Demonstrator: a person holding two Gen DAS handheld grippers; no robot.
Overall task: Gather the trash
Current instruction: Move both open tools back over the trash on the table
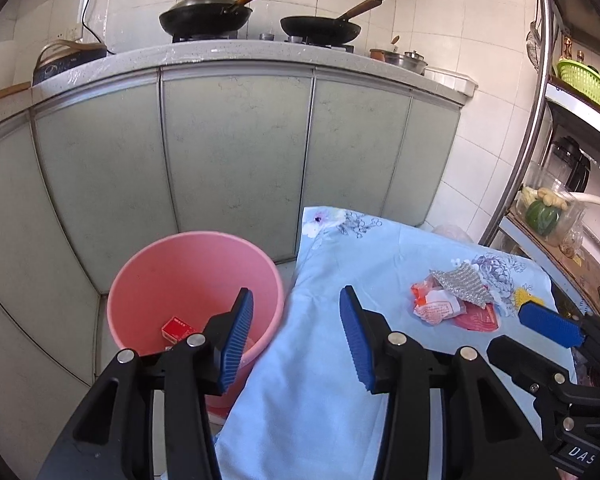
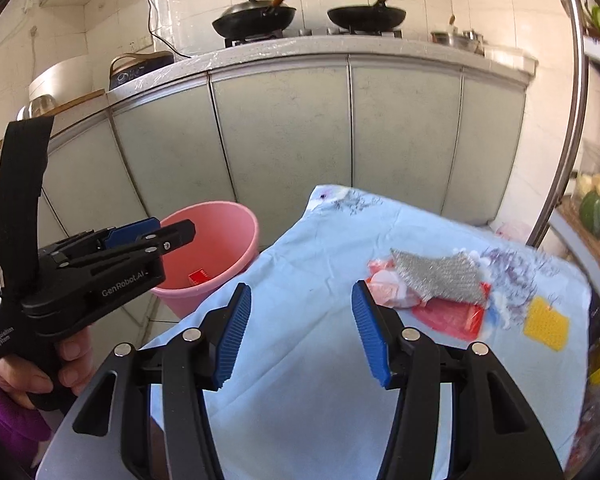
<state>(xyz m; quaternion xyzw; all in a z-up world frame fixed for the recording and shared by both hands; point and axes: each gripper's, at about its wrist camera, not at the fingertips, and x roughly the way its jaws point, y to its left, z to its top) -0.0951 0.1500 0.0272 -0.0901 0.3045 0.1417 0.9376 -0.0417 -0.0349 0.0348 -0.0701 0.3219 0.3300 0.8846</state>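
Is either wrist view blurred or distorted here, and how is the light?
Left wrist view: sharp; the pink bucket and silver wrapper read crisply, with strong fisheye bowing of the cabinet doors and dark corners. Right wrist view: motion blur smears the silver wrapper, yellow patch and right-hand shelf; same fisheye bowing. Both: bright, even daylight, only soft shadows.

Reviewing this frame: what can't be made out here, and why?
- Pink bucket bottom: left wrist view, hidden by the left gripper; only a red box shows.
- Wrapper pile: right wrist view, motion blur; print unreadable.
- Red packet: partly under the silver wrapper.
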